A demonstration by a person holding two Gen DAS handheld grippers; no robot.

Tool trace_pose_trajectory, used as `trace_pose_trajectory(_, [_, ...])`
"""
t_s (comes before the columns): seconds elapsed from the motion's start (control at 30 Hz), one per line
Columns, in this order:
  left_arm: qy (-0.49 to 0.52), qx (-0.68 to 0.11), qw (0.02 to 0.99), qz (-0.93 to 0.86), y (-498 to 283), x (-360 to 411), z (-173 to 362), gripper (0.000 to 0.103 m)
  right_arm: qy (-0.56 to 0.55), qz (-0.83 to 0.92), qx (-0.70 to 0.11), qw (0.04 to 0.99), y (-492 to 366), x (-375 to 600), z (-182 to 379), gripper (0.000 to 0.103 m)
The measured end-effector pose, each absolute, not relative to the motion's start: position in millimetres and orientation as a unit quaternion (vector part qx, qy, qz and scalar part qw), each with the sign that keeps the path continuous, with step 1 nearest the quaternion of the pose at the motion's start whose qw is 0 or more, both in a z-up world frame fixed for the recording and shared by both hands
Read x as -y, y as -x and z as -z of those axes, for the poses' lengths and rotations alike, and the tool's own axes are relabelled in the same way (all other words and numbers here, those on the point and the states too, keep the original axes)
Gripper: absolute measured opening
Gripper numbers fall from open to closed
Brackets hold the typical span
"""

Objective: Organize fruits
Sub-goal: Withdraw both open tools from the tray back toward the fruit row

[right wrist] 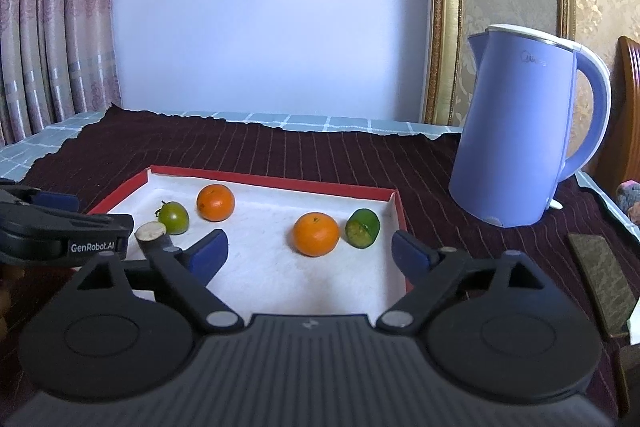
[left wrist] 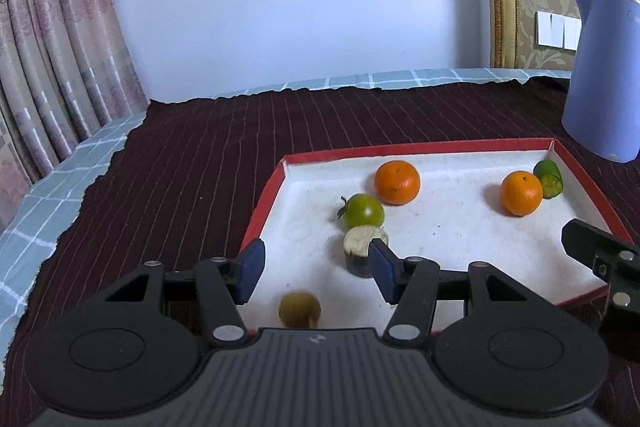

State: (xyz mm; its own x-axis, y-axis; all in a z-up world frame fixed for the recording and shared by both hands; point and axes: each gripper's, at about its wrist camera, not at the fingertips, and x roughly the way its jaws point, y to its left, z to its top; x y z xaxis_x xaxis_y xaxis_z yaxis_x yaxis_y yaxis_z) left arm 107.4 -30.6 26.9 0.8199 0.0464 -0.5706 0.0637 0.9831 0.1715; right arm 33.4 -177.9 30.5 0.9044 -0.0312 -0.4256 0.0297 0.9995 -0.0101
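A red-rimmed white tray [left wrist: 280, 169] [right wrist: 398, 205] lies on the dark cloth. In it are two oranges [left wrist: 397, 183] [left wrist: 521, 193] [right wrist: 215, 202] [right wrist: 316, 233], a green tomato [left wrist: 364, 211] [right wrist: 173, 217], a cut green fruit [left wrist: 549, 179] [right wrist: 363, 228], a cut dark piece with a pale face [left wrist: 360, 247] [right wrist: 150, 231] and a brown kiwi [left wrist: 299, 310]. My left gripper [left wrist: 316, 273] is open over the tray's near left part, the kiwi just below between its fingers. My right gripper [right wrist: 310, 251] is open and empty at the tray's near edge, facing the right orange.
A blue electric kettle [right wrist: 520, 131] [left wrist: 604, 75] stands on the cloth right of the tray. A dark flat object [right wrist: 602, 281] lies at the far right. Curtains hang at the left, a wall and a gold frame behind.
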Motion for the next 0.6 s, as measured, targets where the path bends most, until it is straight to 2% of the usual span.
trace_pose_trajectory(0.27, [-0.088, -0.303, 0.949, -0.004, -94.5, 22.0, -22.0, 0.057, -0.007, 0.013, -0.219, 0.976, -17.3, 175.2, -26.4, 0.103])
trace_pose_trajectory(0.3, [-0.087, -0.304, 0.949, -0.006, -92.9, 20.7, -21.4, 0.063, -0.009, 0.013, -0.219, 0.976, -15.8, 175.5, -26.3, 0.103])
trace_pose_trajectory(0.33, [-0.087, -0.303, 0.949, -0.008, -91.2, 19.7, -21.0, 0.073, -0.012, 0.012, -0.222, 0.975, -14.3, 175.6, -25.9, 0.103])
trace_pose_trajectory(0.37, [-0.088, -0.299, 0.950, -0.011, -89.4, 18.6, -21.0, 0.076, -0.014, 0.010, -0.224, 0.974, -13.1, 175.6, -25.2, 0.103])
trace_pose_trajectory(0.6, [-0.098, -0.285, 0.953, -0.024, -79.0, 15.7, -22.0, 0.077, -0.022, 0.021, -0.234, 0.972, -4.1, 174.7, -18.4, 0.103])
